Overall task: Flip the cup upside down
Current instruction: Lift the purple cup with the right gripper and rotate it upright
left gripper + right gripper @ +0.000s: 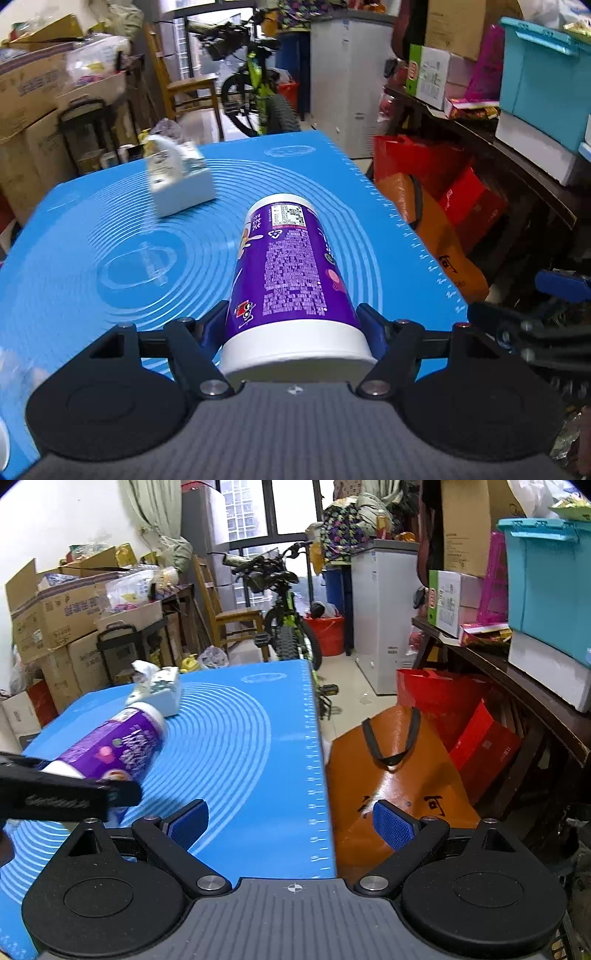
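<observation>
Our left gripper (295, 328) pinches the purple-and-white paper cup (291, 280) above the blue ringed mat-covered worktop (74, 295); right fingers (388, 821) spread; green bicycle (258, 88) beyond.

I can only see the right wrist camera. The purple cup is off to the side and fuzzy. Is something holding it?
Observer: Yes. The left gripper has its jaws shut on the wide white end of the purple cup.
Operator: Is it standing up?
Observer: No, it points forward, away from the camera, over the blue mat.
Operator: What's on the cup?
Observer: Small white writing and a square code label near the far end.
</observation>
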